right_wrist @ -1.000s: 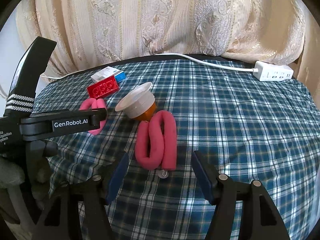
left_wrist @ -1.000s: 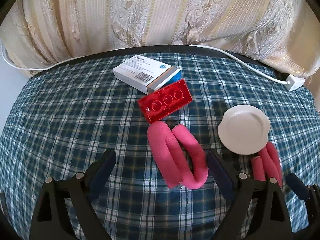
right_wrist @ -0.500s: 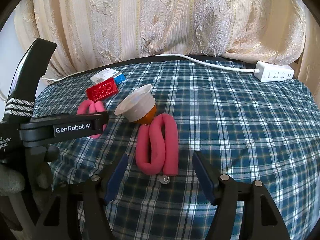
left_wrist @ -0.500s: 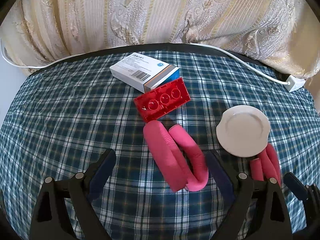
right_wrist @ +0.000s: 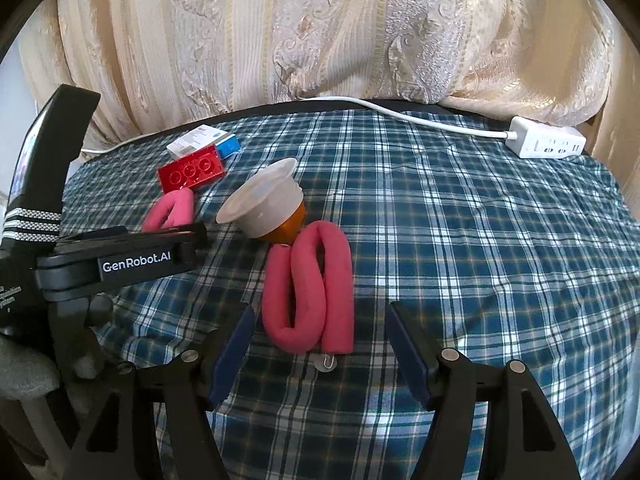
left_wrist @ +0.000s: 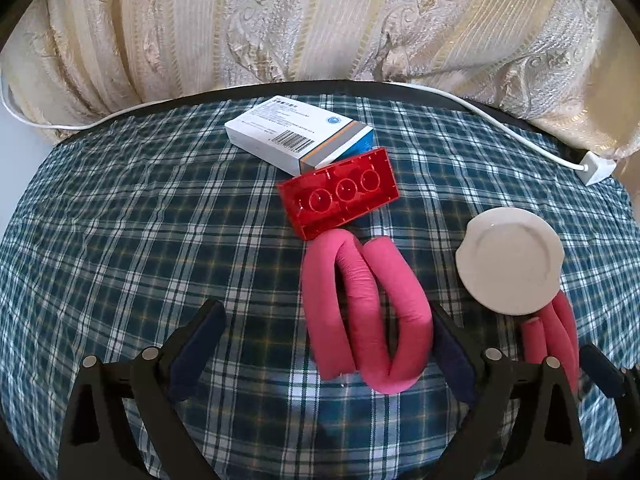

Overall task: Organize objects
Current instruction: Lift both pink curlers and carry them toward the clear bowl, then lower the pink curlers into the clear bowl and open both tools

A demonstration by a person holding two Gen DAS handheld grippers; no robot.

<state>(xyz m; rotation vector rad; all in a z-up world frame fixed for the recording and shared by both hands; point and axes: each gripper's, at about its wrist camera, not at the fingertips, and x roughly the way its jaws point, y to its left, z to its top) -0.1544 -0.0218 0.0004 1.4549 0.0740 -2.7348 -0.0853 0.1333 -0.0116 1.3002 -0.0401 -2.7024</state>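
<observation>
Clearly, both tongs are released and grasp nothing. The left gripper (left_wrist: 326, 348) stands with its jaws spread around the near end of a folded pink foam roller (left_wrist: 362, 312), which lies closer to the right jaw than to the left one. The right gripper (right_wrist: 320, 350) frames a second folded pink foam roller (right_wrist: 310, 292) in the same way, quite centred. I judge that each tool is lined up so that closing would pinch the folded loops together.

At its far end the left roller touches, or almost touches, a red building brick (left_wrist: 340, 196), and a white medicine box (left_wrist: 298, 138) lies just behind the brick. A tilted amber bottle with white cap (right_wrist: 266, 208) leans on the far end of the right roller, so lifting that roller may let the bottle roll.

On the right, the checked tablecloth (right_wrist: 480, 240) has much open room up to the white power strip (right_wrist: 546, 142) near the far edge. The two tools stand near each other, so sideways room between them is small.
</observation>
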